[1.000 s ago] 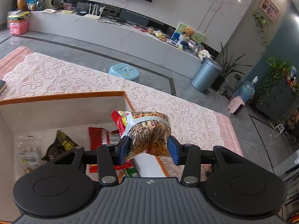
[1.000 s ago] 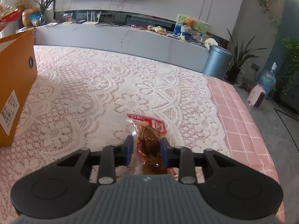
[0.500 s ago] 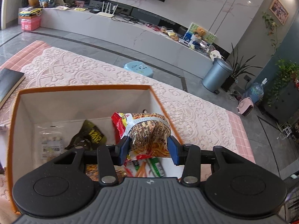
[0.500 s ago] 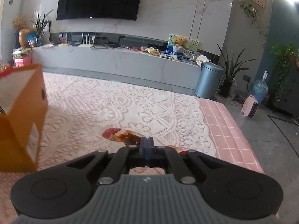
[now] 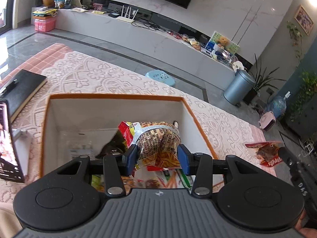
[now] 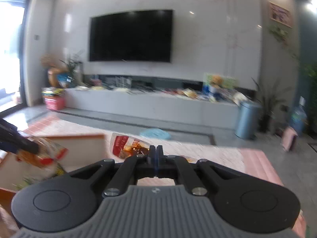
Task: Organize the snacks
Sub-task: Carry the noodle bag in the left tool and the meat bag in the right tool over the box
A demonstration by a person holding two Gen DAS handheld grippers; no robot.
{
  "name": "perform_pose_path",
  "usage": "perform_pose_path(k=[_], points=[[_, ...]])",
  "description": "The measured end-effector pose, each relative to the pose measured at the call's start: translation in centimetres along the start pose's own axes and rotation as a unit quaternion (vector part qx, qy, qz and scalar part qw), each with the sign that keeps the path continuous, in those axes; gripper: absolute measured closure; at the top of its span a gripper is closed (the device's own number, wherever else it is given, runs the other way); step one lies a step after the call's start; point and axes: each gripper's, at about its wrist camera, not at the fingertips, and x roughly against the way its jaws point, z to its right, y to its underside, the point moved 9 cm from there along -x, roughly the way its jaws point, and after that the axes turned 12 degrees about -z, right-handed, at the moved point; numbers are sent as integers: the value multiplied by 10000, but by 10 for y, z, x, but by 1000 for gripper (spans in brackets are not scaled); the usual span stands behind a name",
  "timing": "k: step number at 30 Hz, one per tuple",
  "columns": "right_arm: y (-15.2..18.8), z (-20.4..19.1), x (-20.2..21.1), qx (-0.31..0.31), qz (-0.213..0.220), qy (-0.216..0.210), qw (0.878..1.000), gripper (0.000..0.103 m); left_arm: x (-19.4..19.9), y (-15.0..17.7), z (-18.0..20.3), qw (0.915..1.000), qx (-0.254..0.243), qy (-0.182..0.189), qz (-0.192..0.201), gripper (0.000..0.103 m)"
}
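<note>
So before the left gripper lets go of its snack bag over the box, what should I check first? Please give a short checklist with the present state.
1. Left gripper shut on the brown patterned snack bag: ok.
2. Bag above the opening of the orange-rimmed white box, inside its rim: ok.
3. Room in the box among the snacks already there: ok.
4. Right gripper shut on the red and clear snack packet: ok.
5. Right gripper away from the box opening: ok; in the left wrist view it is beside the box.
6. How deep the bag would fall: cannot tell.

The right wrist view is motion-blurred; the left tool [image 5: 157,156] hides the box's [image 5: 115,96] near snacks.
</note>
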Motion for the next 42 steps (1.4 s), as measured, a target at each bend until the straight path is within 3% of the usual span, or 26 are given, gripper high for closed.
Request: perform_pose_path(k=[6,11,17,24,30,42], points=[[-18,-76,7,661,88,-655,9956,103,2,1,-28,9997,159,-131,-98,53],[-7,-134,-9,1709,-132,-788,9820,103,-12,6,-48,9982,158,-426,-392,53],[-2,-163,-39,2420,-472,-885,9651,103,-28,9,-52,9965,-102,-628,-546,53],[11,-161,-66,2400,-992,-849,9619,103,-47,12,-53,9942,-328,-729,-721,53],[26,-149,-85,2049,-1365,-895,9651,103,-61,16,-45,9929,-594,-608,-837,53],[38,-150,-87,1875,-1483,-958,9663,103,-81,21,-48,9902,-614,-625,-1090,53]])
